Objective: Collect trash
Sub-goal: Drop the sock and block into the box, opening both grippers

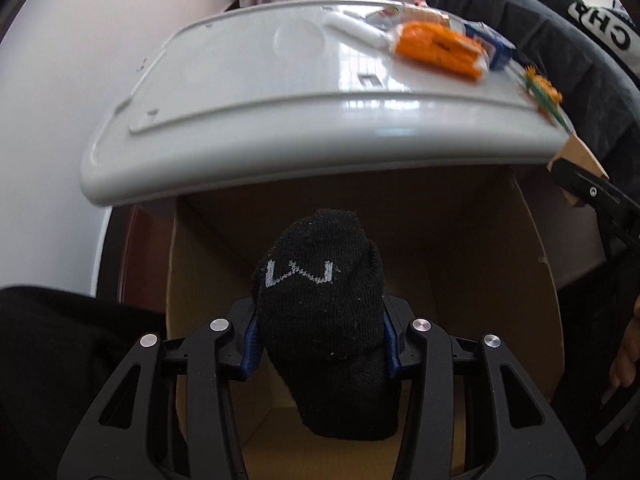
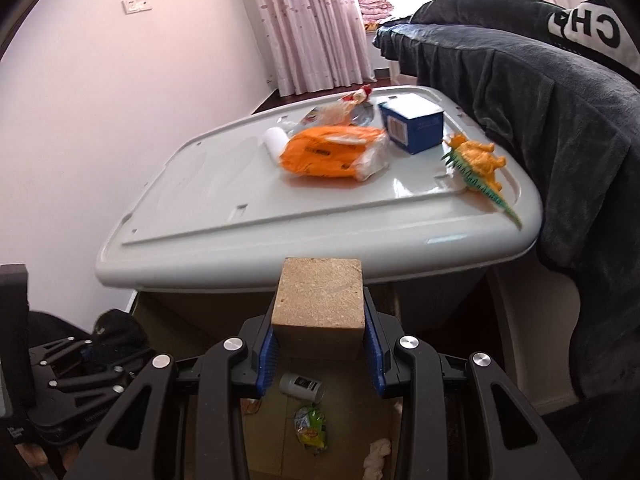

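Matt knitted sock (image 1: 324, 320), rough wooden block (image 2: 319, 300), glossy plastic lid (image 2: 208, 200).

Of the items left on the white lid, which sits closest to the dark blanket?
The orange toy dinosaur, at the lid's right edge beside the blanket. The blue box, orange packet and white roll lie further left.
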